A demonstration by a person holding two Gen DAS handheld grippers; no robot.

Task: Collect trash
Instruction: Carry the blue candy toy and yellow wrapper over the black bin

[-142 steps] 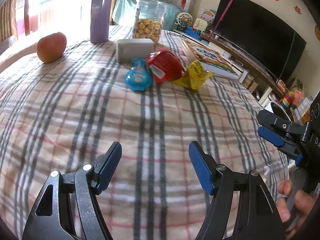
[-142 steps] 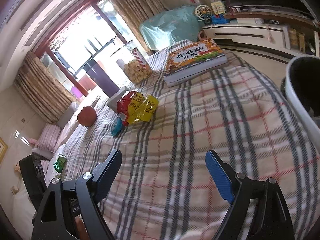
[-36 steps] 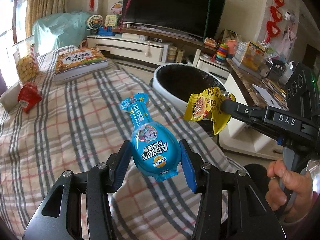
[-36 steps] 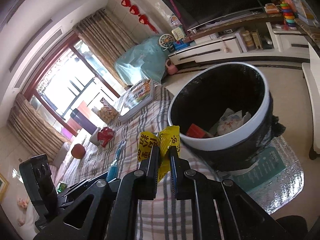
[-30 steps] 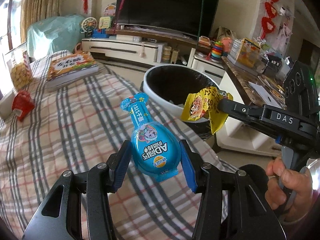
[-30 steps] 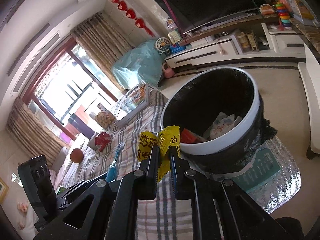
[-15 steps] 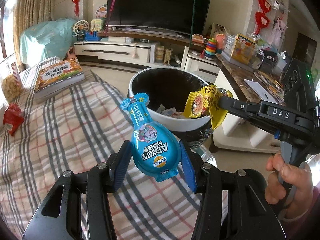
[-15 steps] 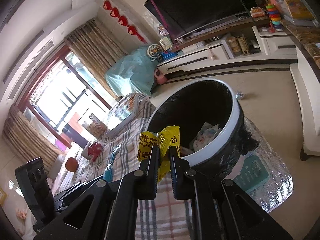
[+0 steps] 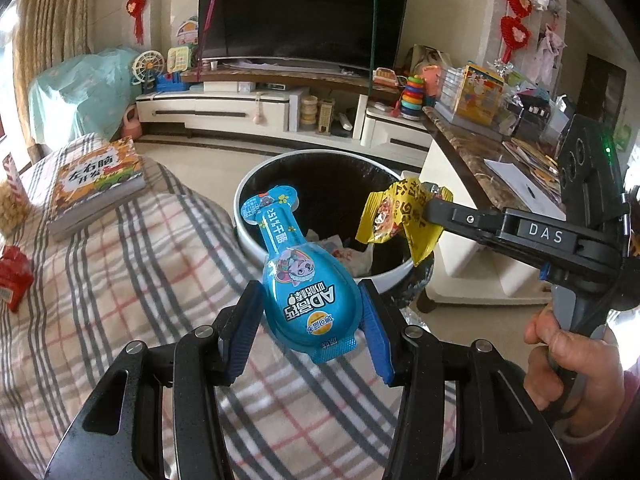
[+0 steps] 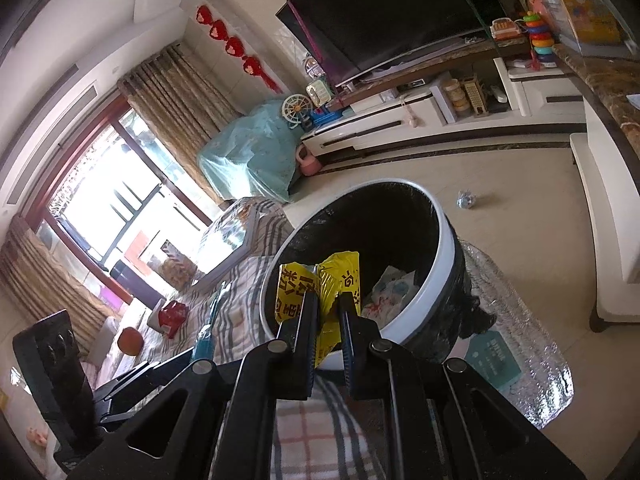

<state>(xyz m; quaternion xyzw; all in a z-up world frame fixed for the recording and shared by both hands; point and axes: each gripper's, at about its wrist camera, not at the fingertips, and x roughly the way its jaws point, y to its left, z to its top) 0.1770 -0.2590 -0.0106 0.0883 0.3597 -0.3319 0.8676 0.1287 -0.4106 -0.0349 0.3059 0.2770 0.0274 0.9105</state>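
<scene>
My left gripper (image 9: 310, 316) is shut on a blue bulb-shaped snack pack (image 9: 300, 276) and holds it over the table's edge, just short of the white-rimmed bin (image 9: 256, 248). My right gripper (image 10: 328, 312) is shut on a yellow wrapper (image 10: 334, 280) and holds it above the near rim of the bin (image 10: 440, 276); the wrapper also shows in the left wrist view (image 9: 394, 212). The bin has a black liner and crumpled paper trash (image 10: 390, 288) inside. A red wrapper (image 9: 12, 272) lies on the checked tablecloth at far left.
A picture book (image 9: 96, 180) lies at the table's far corner. The checked tablecloth (image 9: 100, 300) covers the table. A TV stand (image 9: 256, 108) and a marble counter (image 9: 472, 156) flank the bin. A small scrap (image 10: 466, 200) lies on the floor beyond it.
Both grippers have moved forward toward the bin with their loads; the bin now sits closer and more centred, with the yellow wrapper over its rim.
</scene>
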